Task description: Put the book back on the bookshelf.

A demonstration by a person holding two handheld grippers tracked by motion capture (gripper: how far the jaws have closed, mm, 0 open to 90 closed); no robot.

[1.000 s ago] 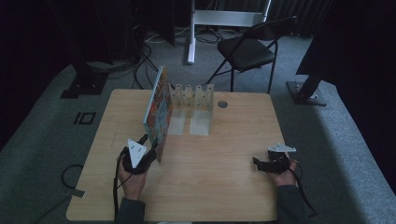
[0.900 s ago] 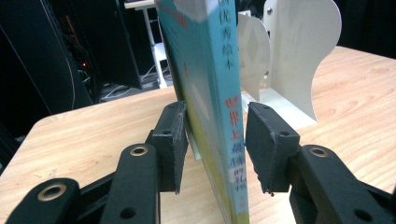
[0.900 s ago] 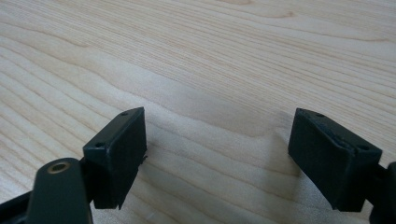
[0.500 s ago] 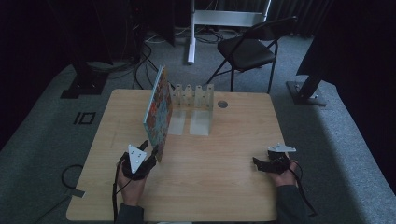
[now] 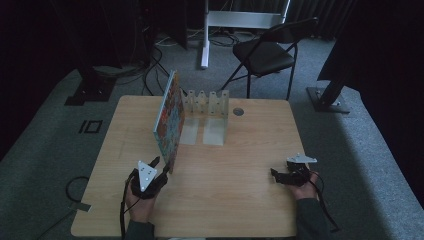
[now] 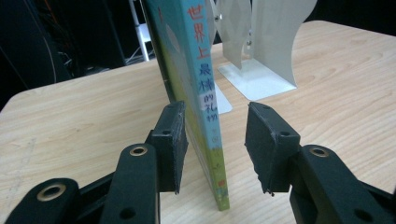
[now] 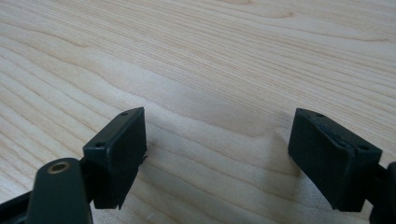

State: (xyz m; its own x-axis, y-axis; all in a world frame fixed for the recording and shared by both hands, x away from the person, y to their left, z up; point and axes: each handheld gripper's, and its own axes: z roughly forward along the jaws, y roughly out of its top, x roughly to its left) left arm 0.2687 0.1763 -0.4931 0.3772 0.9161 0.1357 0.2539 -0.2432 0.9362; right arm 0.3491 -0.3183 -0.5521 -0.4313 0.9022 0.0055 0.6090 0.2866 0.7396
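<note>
Picture book (image 6: 198, 88), thin, with a green-and-yellow cover and a light blue spine, stands upright on its lower edge on the pale wooden worktop (image 5: 240, 170), its near end between the 2 black jaws of the left gripper (image 6: 217, 140). Those jaws stand apart: the left one lies right against the cover, though I cannot tell if it touches, and the right one is clear of the spine with a gap. Down the spine run Chinese characters, red "世界上" at the top, then yellow "最棒" and smaller "的礼物" on a white patch. Beyond the jaws, just past the book, stand 2 white metal bookends (image 6: 261, 42) with wavy edges. In the high view the book (image 5: 169, 122) shows a colourful patterned cover. Right gripper (image 7: 217, 154) rests well apart from the book, jaws wide apart over bare wood.
</note>
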